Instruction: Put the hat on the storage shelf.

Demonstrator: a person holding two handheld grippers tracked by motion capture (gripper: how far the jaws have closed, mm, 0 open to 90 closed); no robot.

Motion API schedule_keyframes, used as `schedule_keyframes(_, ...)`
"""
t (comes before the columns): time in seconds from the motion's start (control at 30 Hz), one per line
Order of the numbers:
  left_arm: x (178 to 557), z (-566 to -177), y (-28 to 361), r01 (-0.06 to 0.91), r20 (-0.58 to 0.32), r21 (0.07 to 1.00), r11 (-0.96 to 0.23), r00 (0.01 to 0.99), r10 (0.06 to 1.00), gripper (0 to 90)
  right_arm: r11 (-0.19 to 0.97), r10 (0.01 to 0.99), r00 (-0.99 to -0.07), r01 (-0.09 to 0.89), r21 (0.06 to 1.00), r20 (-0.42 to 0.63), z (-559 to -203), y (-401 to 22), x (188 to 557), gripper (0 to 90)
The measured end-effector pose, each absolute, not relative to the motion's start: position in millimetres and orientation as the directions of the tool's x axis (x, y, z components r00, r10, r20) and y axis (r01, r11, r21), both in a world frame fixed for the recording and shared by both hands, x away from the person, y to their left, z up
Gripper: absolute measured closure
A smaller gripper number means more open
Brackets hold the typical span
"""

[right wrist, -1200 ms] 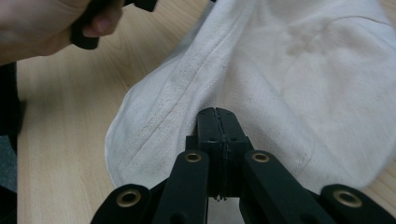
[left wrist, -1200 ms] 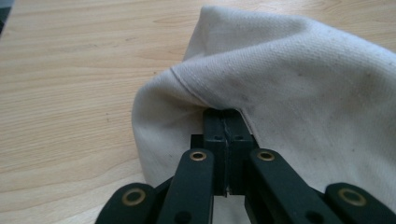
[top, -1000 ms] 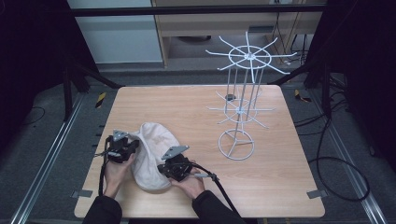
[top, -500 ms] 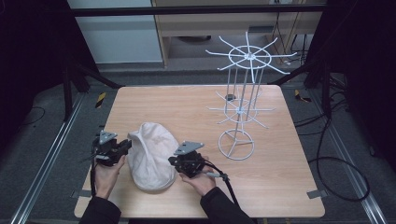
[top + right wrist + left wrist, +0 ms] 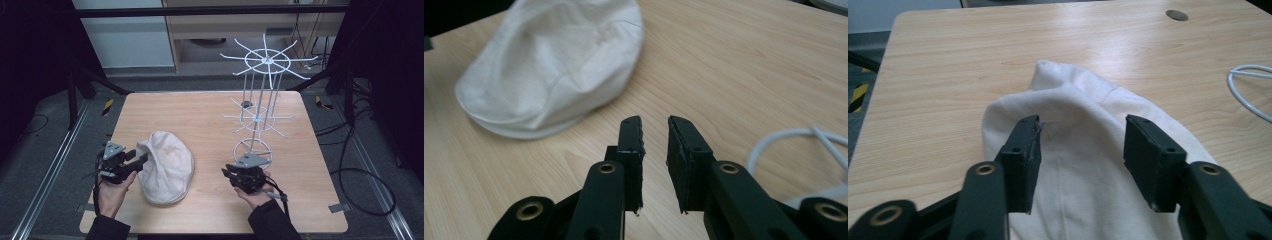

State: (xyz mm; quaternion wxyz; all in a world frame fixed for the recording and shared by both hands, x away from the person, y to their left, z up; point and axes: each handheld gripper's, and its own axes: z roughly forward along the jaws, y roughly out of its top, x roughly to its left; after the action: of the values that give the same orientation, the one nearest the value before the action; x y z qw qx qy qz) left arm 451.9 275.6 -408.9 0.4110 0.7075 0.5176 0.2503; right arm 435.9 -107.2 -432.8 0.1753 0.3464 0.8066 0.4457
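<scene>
- Plainly, a white cloth cap [image 5: 166, 166] lies on the wooden tabletop [image 5: 200, 120], toward its front left corner; it is a soft flat cap with a rounded crown, a seam running over the top, and a crumpled, raised fold at its left end.
- From the right gripper view the cap [image 5: 554, 60] shows a thicker rim along its lower edge, resting flat on the wood.
- At the cap's left end, the left gripper [image 5: 1082, 145] has its jaws spread wide, one on each side of the raised fold; the left jaw touches the cloth, while the other stands clear of it.
- Well apart from the cap, the right gripper [image 5: 655, 135] sits near the front right part of the tabletop, jaws narrow with a slim gap and nothing between them.
- A white wire rack [image 5: 260, 100] stands toward the back right, its ring base just beyond the right gripper.
</scene>
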Motion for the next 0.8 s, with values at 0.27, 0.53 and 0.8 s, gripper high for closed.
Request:
schedule_keyframes(0.27,454,-411,254,0.534,-0.045,0.83,-0.161,0.352,0.935,37.0,0.322,0.795,-0.606,0.457,0.829,0.026,-444,-166,424,71.2)
schedule_keyframes(0.53,462,-418,235,0.571,-0.018,0.799,-0.19,0.338,0.941,34.6,0.281,0.846,-0.533,0.49,0.825,0.028,-450,-202,419,67.7)
schedule_keyframes(0.8,471,-435,232,0.625,-0.002,0.753,-0.204,0.313,0.95,35.6,0.258,0.872,-0.489,0.507,0.823,0.028,-451,-217,419,65.3)
